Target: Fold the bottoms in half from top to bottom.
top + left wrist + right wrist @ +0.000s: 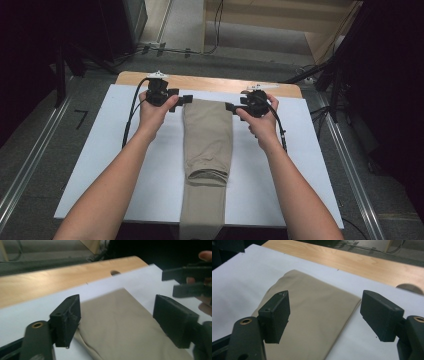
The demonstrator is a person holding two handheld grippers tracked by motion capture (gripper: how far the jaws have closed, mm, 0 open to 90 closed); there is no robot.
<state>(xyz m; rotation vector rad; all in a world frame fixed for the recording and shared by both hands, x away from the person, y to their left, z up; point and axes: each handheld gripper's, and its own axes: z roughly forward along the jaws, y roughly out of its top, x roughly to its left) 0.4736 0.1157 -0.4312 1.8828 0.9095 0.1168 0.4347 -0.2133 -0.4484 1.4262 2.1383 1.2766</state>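
Left claw: jaws spread, nothing pinched. It sits at the far left corner of the folded khaki garment, jaw tips pointing inward toward the cloth. In the left gripper view the claw stands wide apart with the cloth lying flat below and between the jaws, pads clear of it.

Right claw: jaws also spread, nothing pinched. It is at the far right corner of the garment, tips pointing inward, facing the left claw. In the right gripper view the claw frames the cloth's far end, pads off the fabric.

Garment: lies lengthwise down the middle of the white sheet on the worktop, far end square and flat. The high view gives what the gripper views do not: a rolled fold low on the cloth, and its near end hanging over the sheet's near edge.

Left gripper view adds a shallow crease in the cloth near the left jaw, a round hole in the bare wood strip, and the other claw held by fingers at upper right.

Right gripper view adds the cloth's clean straight edge on the right and a softer, rumpled corner at far left.

High view: both forearms enter from the bottom, cables trailing from each gripper.
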